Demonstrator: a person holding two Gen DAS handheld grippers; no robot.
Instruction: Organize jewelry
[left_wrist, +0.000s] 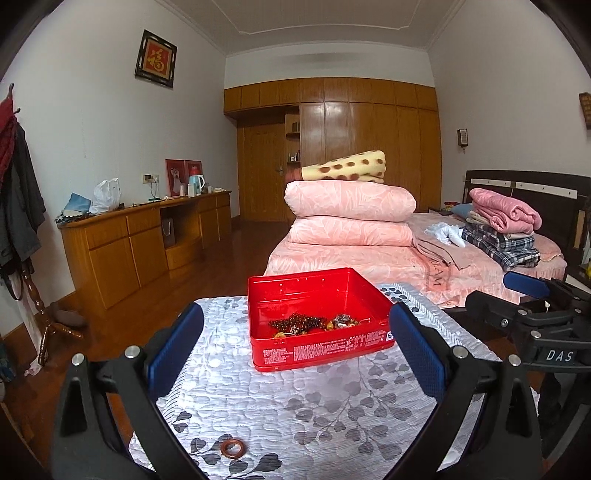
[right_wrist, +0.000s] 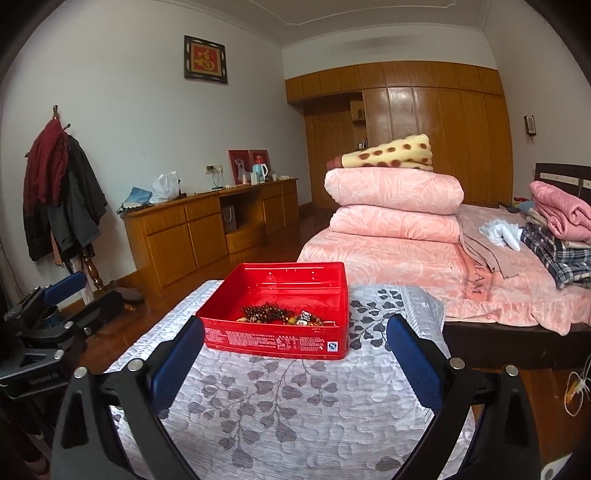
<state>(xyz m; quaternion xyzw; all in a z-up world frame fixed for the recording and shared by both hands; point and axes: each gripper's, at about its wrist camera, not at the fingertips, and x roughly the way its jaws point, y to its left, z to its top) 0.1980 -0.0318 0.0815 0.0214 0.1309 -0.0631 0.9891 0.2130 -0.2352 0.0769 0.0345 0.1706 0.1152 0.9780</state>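
A red tin box (left_wrist: 317, 347) stands on a table covered with a grey leaf-patterned cloth (left_wrist: 295, 406). It holds dark bead strings (left_wrist: 295, 324) and other jewelry (left_wrist: 343, 320). The box also shows in the right wrist view (right_wrist: 277, 339), with the beads (right_wrist: 266, 313) inside. A brown ring (left_wrist: 232, 448) lies on the cloth near me. My left gripper (left_wrist: 295, 332) is open and empty, hovering in front of the box above the cloth. My right gripper (right_wrist: 295, 339) is open and empty, to the right of the left one, also in front of the box.
A bed (left_wrist: 369, 258) with stacked pink quilts stands beyond the table. A wooden sideboard (left_wrist: 147, 243) runs along the left wall. A coat rack (right_wrist: 62, 192) stands at the left. The right gripper's body (left_wrist: 535, 321) shows at the right of the left wrist view.
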